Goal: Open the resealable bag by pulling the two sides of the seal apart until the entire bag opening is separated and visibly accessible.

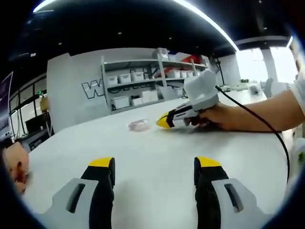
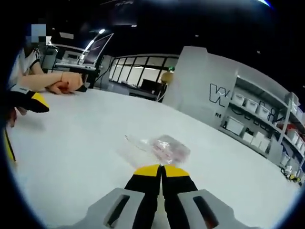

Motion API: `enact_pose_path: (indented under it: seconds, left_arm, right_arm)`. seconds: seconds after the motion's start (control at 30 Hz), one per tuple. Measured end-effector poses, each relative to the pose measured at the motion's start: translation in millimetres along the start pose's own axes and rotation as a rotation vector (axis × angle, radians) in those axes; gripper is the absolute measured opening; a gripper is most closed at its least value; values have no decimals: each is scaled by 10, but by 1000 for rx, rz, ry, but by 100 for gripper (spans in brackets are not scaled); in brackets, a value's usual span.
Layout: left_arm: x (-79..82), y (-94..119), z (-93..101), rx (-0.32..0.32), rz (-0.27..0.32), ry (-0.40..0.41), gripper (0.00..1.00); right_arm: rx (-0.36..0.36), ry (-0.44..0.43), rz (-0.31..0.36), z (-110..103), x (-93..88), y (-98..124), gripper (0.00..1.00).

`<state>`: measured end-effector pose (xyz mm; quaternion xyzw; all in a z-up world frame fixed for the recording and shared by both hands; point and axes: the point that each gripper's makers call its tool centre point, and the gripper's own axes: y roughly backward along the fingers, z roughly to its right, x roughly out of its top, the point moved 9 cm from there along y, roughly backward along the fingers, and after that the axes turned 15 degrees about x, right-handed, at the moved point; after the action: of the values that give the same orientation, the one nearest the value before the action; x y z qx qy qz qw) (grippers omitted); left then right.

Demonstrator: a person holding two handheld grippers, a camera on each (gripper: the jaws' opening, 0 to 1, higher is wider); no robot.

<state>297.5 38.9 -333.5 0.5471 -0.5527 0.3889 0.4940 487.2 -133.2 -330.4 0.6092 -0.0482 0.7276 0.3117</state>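
In the left gripper view, the left gripper [image 1: 155, 167] rises from the bottom of the frame with its yellow-tipped black jaws spread wide and nothing between them; bare white table [image 1: 152, 143] shows through the gap. Beyond them, just right of centre, the right gripper [image 1: 163, 121] lies low over the table, held by a person's hand [image 1: 217, 117] whose forearm comes in from the right edge, with a black cable [image 1: 267, 126] trailing down the right side. Its yellow tips point left at the resealable bag [image 1: 139, 125], a small clear pouch with pinkish contents lying flat on the table just beside them. At the left edge, another person's hand [image 1: 16, 167] rests on the table. Farther back stands a grey shelving unit [image 1: 143, 86] with white bins.

In the right gripper view, the right gripper [image 2: 161, 169] comes up from the bottom centre with its jaws pressed together, gripping nothing. The bag [image 2: 159, 148] lies just past the tips, close to them; contact cannot be judged. At the left edge shows one yellow tip of the left gripper [image 2: 35, 104]. In the upper left, a seated person's hands [image 2: 62, 85] rest on the far table edge.
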Motion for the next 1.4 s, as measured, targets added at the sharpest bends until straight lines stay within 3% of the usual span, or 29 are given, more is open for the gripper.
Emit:
enact_pose_path:
  seconds: [0.5, 0.77, 1.0, 1.07, 1.3, 1.4]
  left_arm:
    - [1, 0, -5, 8, -2, 1, 67]
    - [-1, 2, -10, 11, -1, 1, 67]
    - [-2, -1, -17, 17, -2, 3, 67]
    - [-1, -1, -17, 16, -1, 3, 67]
    - [8, -3, -29, 19, 4, 13, 67]
    - [17, -6, -48, 26, 11, 24, 66]
  right_arm:
    - [50, -37, 30, -104, 48, -57, 0]
    - [52, -133, 108, -77, 103, -27, 0]
    - [59, -168, 138, -82, 137, -29, 0]
    - [59, -192, 143, -54, 135, -30, 0]
    - [74, -374, 251, -90, 206, 27, 0]
    - [78, -398, 277, -93, 243, 60, 0]
